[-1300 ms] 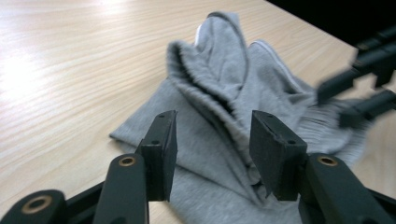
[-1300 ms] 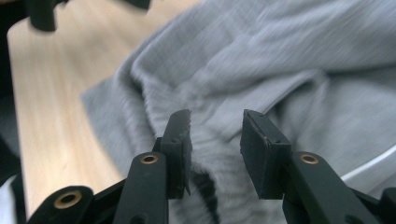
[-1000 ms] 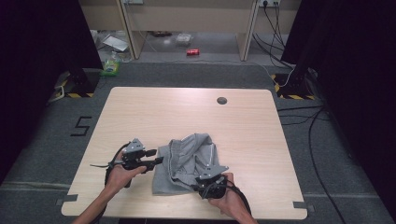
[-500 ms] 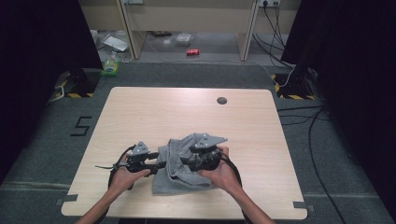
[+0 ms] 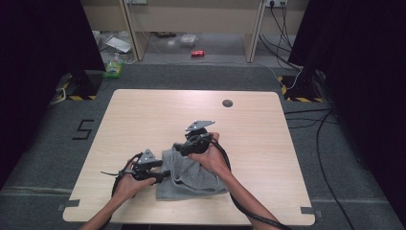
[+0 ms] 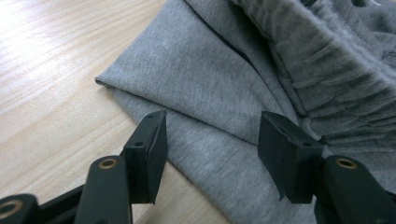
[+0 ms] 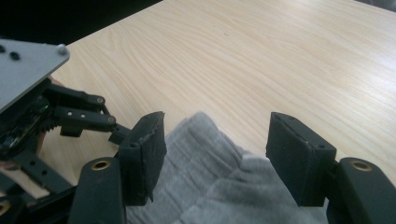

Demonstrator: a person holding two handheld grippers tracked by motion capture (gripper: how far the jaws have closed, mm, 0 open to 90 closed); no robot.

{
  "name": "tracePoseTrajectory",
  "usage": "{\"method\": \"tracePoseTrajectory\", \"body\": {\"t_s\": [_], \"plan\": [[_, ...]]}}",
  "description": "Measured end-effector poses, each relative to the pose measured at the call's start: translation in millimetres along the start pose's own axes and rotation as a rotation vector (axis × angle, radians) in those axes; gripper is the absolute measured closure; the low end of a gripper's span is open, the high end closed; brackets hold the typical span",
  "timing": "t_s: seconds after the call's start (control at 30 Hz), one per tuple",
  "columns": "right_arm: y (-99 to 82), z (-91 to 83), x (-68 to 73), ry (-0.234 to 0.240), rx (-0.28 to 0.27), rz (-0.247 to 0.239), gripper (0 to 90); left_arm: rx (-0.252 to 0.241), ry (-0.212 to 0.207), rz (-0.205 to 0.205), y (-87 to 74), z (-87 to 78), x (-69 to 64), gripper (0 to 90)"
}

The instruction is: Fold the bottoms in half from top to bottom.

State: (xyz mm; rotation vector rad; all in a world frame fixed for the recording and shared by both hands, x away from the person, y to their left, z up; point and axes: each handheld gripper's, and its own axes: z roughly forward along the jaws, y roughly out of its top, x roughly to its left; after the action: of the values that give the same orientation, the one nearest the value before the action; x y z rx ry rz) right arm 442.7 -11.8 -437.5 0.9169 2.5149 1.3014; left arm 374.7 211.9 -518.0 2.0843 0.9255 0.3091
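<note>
Cloth [image 5: 191,177] folding, both pairs of fingers apart
Right gripper [image 5: 184,145] and left gripper [image 5: 165,173] have just been opening over cloth; pinch one layer's edge squarely between the fingers.

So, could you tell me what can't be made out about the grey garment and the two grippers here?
- High view: the right hand covers part of the grey garment and the right gripper jaws.
- Left gripper view: the frame edges crop the garment, so its type is unclear.
- High view: the left gripper is too small to judge cloth contact.
</note>
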Motion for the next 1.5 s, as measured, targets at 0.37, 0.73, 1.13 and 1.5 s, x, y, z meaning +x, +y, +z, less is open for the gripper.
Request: {"method": "tracePoseTrajectory", "body": {"t_s": [0.37, 0.73, 1.13, 1.5], "plan": [[10.6, 36.0, 4.7, 0.007, 0.079, -0.006, 45.6, -0.009, 0.019, 0.031, -2.6, 0.3, -2.9, 42.0], [-1.5, -2.4, 5.3, 0.048, 0.02, -0.01, 83.3, -0.009, 0.007, 0.027, -2.6, -0.3, -1.0, 42.2], [-64.4, -90.9, 39.2, 0.059, -0.081, -0.046, 89.8, -0.005, 0.003, 0.023, -1.9, -0.3, -0.6, 42.2], [-100.4, -104.9, 37.8, 0.008, -0.065, -0.031, 71.7, -0.015, -0.038, -0.042, 0.3, -5.1, 0.6, 39.1]]}}
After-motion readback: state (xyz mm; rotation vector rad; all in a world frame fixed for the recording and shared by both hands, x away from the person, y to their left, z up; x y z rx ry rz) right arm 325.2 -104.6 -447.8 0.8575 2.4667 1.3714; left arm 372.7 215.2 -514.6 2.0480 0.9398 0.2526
